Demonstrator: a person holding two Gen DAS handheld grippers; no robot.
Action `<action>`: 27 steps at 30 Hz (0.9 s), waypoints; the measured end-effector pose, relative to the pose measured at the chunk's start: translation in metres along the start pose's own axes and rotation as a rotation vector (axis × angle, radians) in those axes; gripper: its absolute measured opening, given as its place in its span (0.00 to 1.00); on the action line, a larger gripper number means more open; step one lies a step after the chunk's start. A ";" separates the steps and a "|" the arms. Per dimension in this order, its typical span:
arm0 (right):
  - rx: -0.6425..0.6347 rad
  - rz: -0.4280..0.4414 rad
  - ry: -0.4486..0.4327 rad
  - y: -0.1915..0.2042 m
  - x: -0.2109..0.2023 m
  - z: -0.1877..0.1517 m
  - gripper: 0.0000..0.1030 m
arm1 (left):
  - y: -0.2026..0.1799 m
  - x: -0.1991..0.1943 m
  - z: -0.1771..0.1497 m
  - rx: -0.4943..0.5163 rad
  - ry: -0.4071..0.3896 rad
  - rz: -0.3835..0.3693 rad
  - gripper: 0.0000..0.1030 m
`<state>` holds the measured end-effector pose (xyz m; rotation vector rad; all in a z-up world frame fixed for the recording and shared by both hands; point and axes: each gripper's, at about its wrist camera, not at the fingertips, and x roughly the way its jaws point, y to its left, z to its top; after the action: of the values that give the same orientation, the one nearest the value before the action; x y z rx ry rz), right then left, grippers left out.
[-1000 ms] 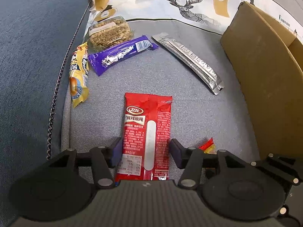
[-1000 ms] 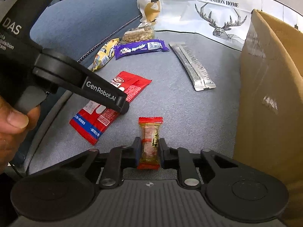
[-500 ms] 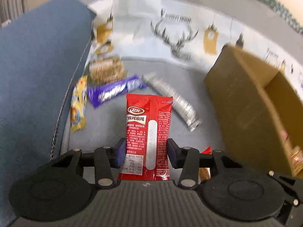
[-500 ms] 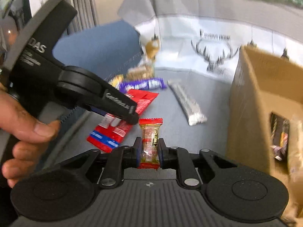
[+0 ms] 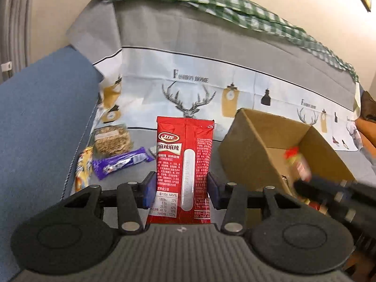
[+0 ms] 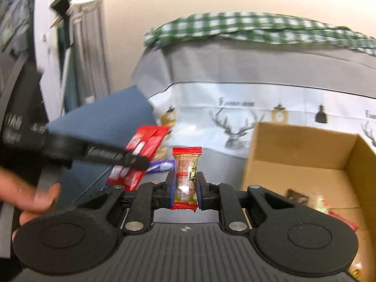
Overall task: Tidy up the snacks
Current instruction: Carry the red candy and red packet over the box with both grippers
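Both packs are now off the sofa: left gripper [image 5: 181,188] clamps the red pack [image 5: 184,162], right gripper [image 6: 185,190] clamps the small candy [image 6: 186,176]. Both now face the box [image 6: 303,150]; drop-off looks next.

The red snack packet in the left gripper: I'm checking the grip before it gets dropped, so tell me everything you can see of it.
The red snack packet is a flat, glossy, plastic-looking pouch, long and rectangular, printed with white Chinese text, an oval logo near the top, a nutrition table at the bottom and a pale oblong window. It stands upright, lifted clear of the grey cushion. The left gripper has its blue-padded jaws pressed on its lower side edges. The top seal looks slightly crinkled. Nothing else touches it.
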<state>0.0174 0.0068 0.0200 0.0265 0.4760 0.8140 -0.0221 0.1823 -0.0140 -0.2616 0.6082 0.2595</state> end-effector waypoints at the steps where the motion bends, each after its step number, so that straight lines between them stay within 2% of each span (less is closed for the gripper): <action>1: 0.008 -0.012 -0.013 -0.007 -0.003 0.005 0.17 | -0.004 0.001 0.001 0.006 -0.006 -0.007 0.49; 5: 0.036 -0.055 -0.072 -0.040 -0.014 0.028 0.17 | -0.020 0.002 0.003 0.041 -0.049 -0.043 0.49; 8: 0.011 -0.096 -0.108 -0.065 -0.020 0.043 0.17 | -0.034 0.003 0.006 0.054 -0.086 -0.076 0.49; 11: 0.003 -0.160 -0.122 -0.093 -0.022 0.045 0.17 | -0.048 0.004 0.008 0.050 -0.120 -0.111 0.49; 16: 0.117 -0.243 -0.053 -0.137 -0.021 0.028 0.17 | -0.075 0.009 0.011 0.057 -0.158 -0.163 0.49; 22: 0.068 -0.300 -0.036 -0.151 -0.020 0.019 0.17 | -0.119 0.019 0.008 0.094 -0.186 -0.231 0.49; 27: 0.047 -0.336 -0.027 -0.158 -0.019 0.017 0.17 | -0.153 0.035 0.003 0.170 -0.183 -0.285 0.49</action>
<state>0.1232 -0.1132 0.0110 0.0007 0.4584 0.4728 0.0552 0.0455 -0.0070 -0.1557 0.4025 -0.0437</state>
